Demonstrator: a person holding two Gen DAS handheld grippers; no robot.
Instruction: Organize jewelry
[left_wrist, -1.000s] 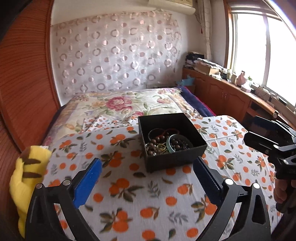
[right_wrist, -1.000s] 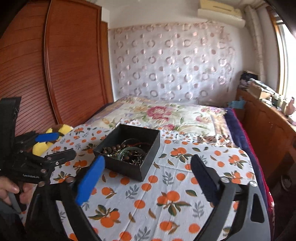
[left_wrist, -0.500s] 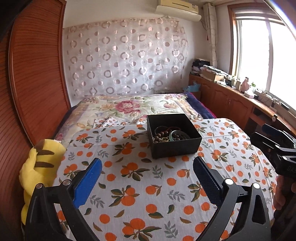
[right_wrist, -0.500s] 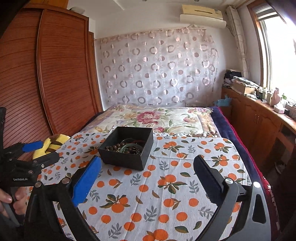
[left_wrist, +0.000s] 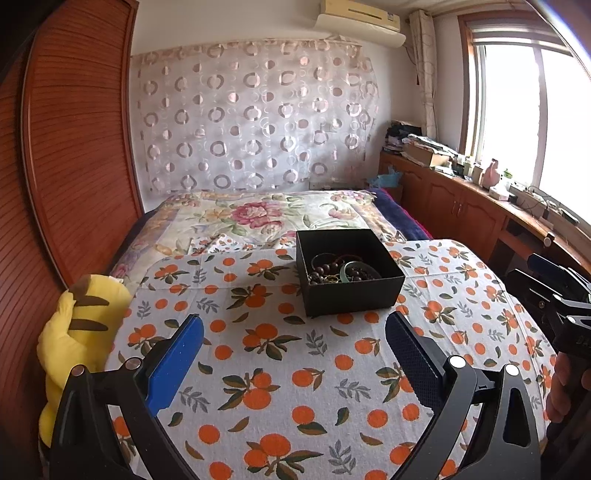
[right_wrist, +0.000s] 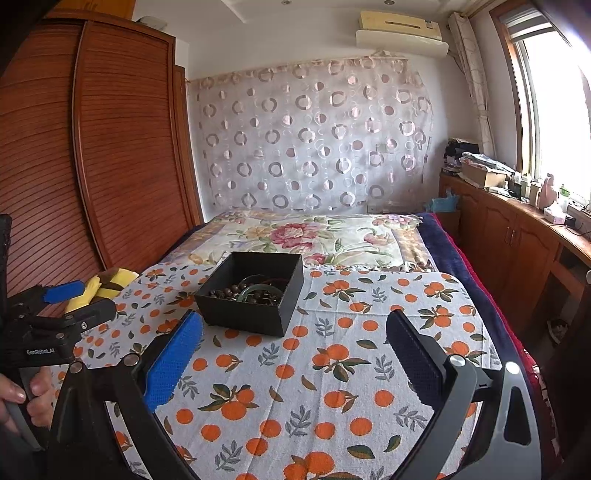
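Observation:
A black open box (left_wrist: 351, 291) stands on the orange-print cloth (left_wrist: 280, 369); it also shows in the right wrist view (right_wrist: 243, 314). Inside lie dark bead bracelets (left_wrist: 325, 271), a green bangle (left_wrist: 354, 267) and thin rings, tangled together. My left gripper (left_wrist: 293, 354) is open and empty, held back from the box and above the cloth. My right gripper (right_wrist: 293, 354) is open and empty too, to the right of the box and back from it. Each gripper shows at the edge of the other's view, the right one (left_wrist: 554, 299) and the left one (right_wrist: 62, 306).
A yellow striped plush toy (left_wrist: 77, 332) lies at the cloth's left edge by the wooden wardrobe (left_wrist: 66, 147). A floral bedspread (left_wrist: 258, 214) lies behind the box. A wooden counter (left_wrist: 480, 206) with clutter runs along the window on the right.
Both grippers have drawn back and up from the box, so it looks smaller and farther. Both stay open. The box and jewelry have not moved.

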